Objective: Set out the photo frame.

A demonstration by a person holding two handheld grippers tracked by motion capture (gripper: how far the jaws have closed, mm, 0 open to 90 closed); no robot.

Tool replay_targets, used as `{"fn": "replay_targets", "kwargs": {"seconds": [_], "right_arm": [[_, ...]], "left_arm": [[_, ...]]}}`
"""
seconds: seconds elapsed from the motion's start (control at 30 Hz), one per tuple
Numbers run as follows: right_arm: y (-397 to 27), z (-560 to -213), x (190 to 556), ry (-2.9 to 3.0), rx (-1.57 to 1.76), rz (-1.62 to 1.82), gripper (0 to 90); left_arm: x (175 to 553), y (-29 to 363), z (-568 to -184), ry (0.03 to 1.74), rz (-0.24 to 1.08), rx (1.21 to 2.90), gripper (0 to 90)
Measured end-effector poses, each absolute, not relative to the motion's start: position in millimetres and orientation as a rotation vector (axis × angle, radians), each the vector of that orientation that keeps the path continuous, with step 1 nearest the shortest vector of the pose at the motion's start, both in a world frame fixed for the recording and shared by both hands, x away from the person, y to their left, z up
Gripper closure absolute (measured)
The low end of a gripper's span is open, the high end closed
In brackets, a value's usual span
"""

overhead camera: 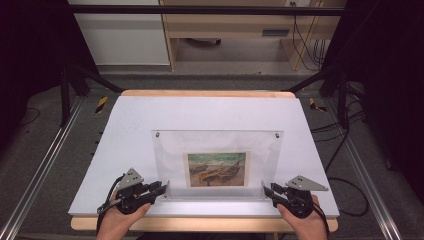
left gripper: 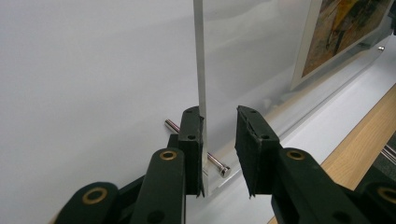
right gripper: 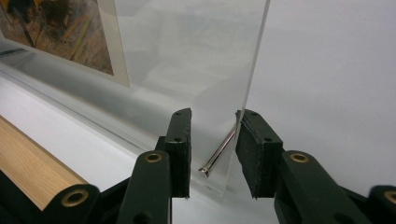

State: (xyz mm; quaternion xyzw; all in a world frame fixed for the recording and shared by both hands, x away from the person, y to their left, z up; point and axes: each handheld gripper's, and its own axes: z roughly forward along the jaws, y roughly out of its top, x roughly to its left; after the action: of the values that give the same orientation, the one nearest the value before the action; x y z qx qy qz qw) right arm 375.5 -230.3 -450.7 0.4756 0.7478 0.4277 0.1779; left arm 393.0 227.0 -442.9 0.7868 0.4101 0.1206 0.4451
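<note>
At the frame's [overhead camera: 217, 162] lower corners I have both grippers, left [overhead camera: 161, 189] and right [overhead camera: 268, 190], fingers parted astride its clear edge, ready to clamp and lift evenly.

No text, label, brand, number or sign can be read anywhere. The picture [overhead camera: 217, 169] in the clear frame [overhead camera: 217, 164] near the bench's [overhead camera: 125, 125] front edge is a painted scene without lettering, and the yellow-and-black striped markers [overhead camera: 101, 103] on the floor carry no words.
</note>
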Motion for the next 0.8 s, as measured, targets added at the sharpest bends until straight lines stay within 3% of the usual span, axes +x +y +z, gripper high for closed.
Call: {"fn": "replay_targets", "kwargs": {"seconds": [0.8], "right_arm": [[-229.3,-451.5,373.6,2.122,1.362,1.210,65.9]], "left_arm": [[391.1,226.8,-443.4,1.008,0.300,1.968,71.1]]}}
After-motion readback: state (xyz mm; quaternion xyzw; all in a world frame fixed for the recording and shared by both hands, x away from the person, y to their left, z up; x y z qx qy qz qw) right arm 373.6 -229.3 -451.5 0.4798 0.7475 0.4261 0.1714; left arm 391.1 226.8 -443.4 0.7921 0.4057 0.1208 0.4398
